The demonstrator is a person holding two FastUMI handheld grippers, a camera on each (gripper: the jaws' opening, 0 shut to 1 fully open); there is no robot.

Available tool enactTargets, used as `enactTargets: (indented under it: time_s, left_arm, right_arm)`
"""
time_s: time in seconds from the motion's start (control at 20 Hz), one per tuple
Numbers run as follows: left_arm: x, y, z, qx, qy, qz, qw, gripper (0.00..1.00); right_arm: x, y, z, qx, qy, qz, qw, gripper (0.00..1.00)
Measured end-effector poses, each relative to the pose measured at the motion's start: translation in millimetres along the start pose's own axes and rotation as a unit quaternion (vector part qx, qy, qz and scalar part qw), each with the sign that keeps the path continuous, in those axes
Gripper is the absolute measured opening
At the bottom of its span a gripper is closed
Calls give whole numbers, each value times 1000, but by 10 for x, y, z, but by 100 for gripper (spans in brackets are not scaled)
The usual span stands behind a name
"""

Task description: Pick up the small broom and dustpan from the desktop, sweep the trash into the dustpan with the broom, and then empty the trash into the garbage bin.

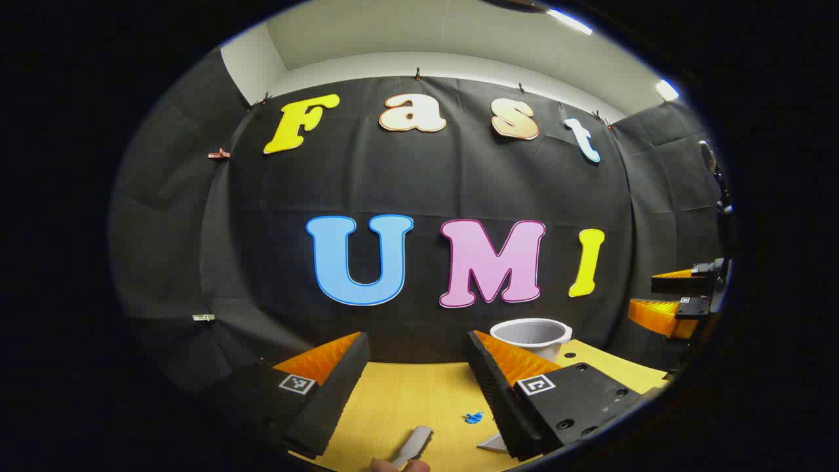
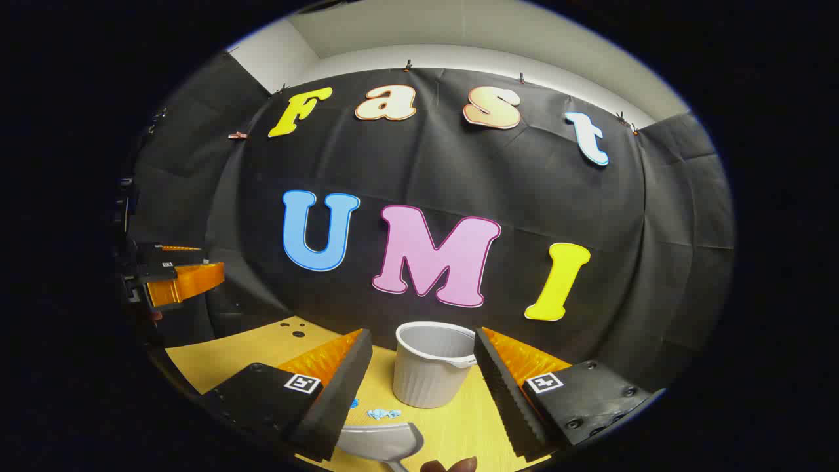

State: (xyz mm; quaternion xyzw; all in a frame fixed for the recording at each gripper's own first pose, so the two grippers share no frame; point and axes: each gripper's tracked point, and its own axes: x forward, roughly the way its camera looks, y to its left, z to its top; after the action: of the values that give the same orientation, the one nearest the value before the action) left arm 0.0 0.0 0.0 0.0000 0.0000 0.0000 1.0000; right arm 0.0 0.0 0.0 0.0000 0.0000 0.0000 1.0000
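My left gripper (image 1: 418, 339) is open above the yellow wooden desktop (image 1: 406, 393), holding nothing. Below it lie a blue scrap of trash (image 1: 473, 417) and a grey handle (image 1: 414, 446); I cannot tell whether it belongs to the broom or the dustpan. My right gripper (image 2: 423, 335) is also open and holds nothing. The grey dustpan (image 2: 380, 439) lies just below its fingers. Blue trash scraps (image 2: 383, 413) sit between the pan and the white ribbed garbage bin (image 2: 429, 370). The bin (image 1: 531, 333) stands at the desk's back.
A person's fingertips show at the bottom edge (image 1: 400, 465) (image 2: 449, 465), near the handles. The right gripper (image 1: 682, 295) hangs at the far right, the left gripper (image 2: 177, 275) at the far left. The black cloth wall closes the back of the desk.
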Motion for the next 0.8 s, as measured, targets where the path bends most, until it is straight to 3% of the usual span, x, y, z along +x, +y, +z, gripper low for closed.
enactTargets:
  time_s: [0.65, 0.8]
  left_arm:
    - [208, -102, -127, 9, 13, -13, 1000, 96]
    - [217, -95, -144, 6, 15, -11, 1000, 96]
  right_arm:
    - [154, -37, -164, 6, 12, 5, 1000, 97]
    - [162, 31, -306, 4, 36, 35, 999, 97]
